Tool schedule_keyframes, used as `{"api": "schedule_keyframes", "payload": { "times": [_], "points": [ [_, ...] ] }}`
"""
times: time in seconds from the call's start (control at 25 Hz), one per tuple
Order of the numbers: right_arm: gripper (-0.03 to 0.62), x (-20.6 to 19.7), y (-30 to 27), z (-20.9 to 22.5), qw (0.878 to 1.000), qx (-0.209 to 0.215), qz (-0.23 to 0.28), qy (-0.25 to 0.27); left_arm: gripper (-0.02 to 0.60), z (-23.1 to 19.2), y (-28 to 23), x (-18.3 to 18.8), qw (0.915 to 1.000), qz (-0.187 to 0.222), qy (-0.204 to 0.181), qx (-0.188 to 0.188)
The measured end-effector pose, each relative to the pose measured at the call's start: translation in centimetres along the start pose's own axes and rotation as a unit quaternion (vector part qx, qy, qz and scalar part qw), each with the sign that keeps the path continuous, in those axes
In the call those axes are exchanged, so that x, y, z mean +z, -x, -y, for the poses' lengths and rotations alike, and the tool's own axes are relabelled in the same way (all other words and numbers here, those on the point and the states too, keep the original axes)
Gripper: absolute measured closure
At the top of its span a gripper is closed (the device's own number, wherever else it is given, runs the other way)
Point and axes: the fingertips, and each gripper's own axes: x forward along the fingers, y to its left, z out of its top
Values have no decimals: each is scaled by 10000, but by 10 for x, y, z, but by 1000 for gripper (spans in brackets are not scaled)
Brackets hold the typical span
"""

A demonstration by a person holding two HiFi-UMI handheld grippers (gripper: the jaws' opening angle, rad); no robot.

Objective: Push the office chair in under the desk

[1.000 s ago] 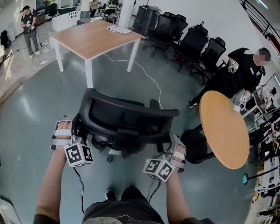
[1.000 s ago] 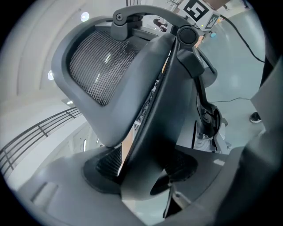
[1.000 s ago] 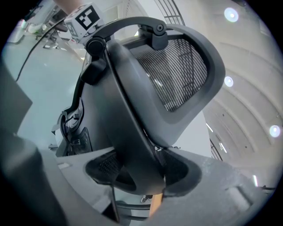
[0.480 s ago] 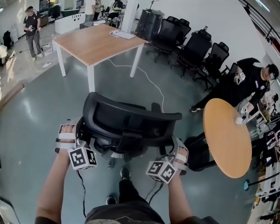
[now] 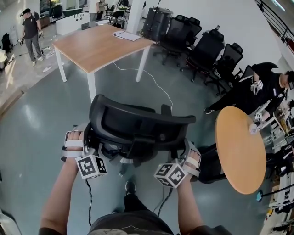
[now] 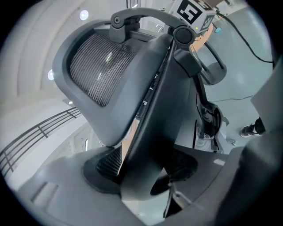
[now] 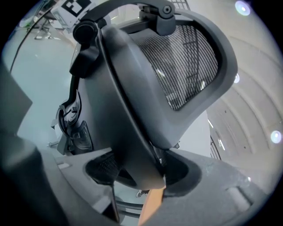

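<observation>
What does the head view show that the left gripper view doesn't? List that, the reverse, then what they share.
Head view only: the wooden desk ahead, a round table, spare chairs by the wall, and the right claw gripping the office chair. Left gripper view only: the left claw closed on the backrest frame, and the mesh up close. Both: the office chair's backrest and the right gripper's marker cube.

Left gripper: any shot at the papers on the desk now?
Probably not. The left gripper is clamped on the office chair backrest, and open floor separates it from the desk holding the papers.
</observation>
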Motion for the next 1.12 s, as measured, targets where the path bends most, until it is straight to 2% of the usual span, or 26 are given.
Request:
{"api": "schedule_keyframes", "payload": {
  "times": [0.4, 0.64, 1.12],
  "points": [
    [338, -4, -82, 34, 9996, -227, -118, -88, 282, -14, -72, 33, 9999, -26, -24, 119],
    [336, -11, -131, 49, 9994, -275, -167, -93, 279, -13, -115, 49, 9994, -341, -68, -19],
    [335, -11, -205, 77, 9996, -266, -72, -106, 273, -26, -170, 75, 9981, -592, -95, 167]
  ]
}}
